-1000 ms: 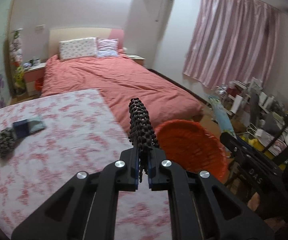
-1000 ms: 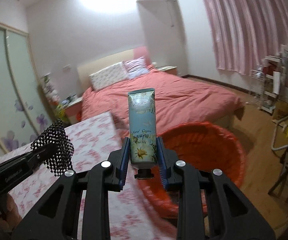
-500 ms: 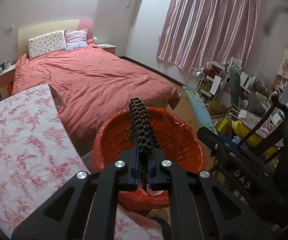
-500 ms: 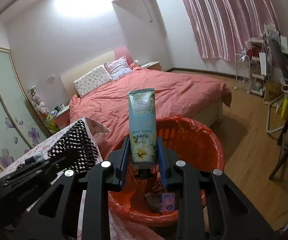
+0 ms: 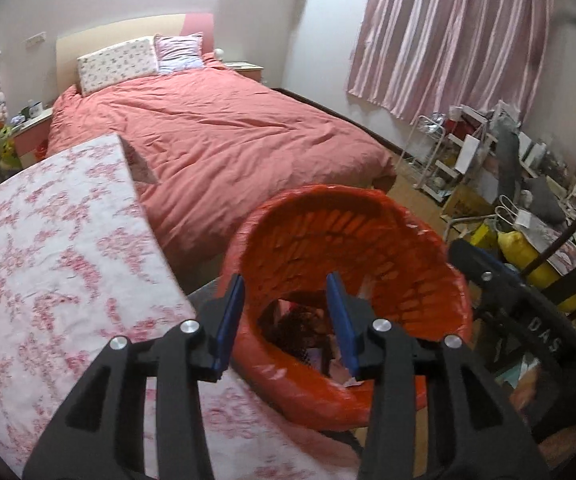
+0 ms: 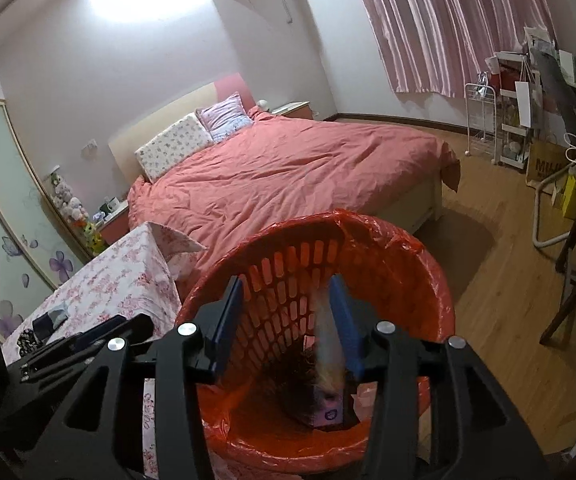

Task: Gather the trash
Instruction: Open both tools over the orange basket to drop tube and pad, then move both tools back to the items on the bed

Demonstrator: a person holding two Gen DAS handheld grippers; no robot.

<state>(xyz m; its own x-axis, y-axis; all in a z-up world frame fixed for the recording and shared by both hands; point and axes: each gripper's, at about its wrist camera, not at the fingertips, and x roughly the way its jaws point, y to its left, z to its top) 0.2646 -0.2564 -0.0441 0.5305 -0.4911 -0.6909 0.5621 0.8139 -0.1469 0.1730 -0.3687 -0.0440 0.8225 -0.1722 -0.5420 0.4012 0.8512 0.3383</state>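
An orange trash basket [image 5: 367, 240] lined with a red bag stands beside the floral-cloth table; it also shows in the right wrist view [image 6: 367, 248]. My left gripper [image 5: 286, 320] is open and empty over the basket's mouth. The black mesh piece [image 5: 299, 326] lies inside among other trash. My right gripper [image 6: 288, 320] is open over the basket; the hand cream tube [image 6: 327, 340] is a blur between the jaws, falling into the basket. The black mesh [image 6: 291, 384] lies at the bottom.
The table with pink floral cloth [image 5: 60, 280] is at the left, with small dark items [image 6: 44, 324] on it. A bed with a red cover [image 5: 208, 132] lies behind. Cluttered shelves and chairs [image 5: 527, 184] stand at the right. The left gripper's body [image 6: 68, 352] shows in the right wrist view.
Both grippers opened over the basket. The left let go of the black mesh, which now lies in the basket. The right let go of the hand cream tube, which is dropping.
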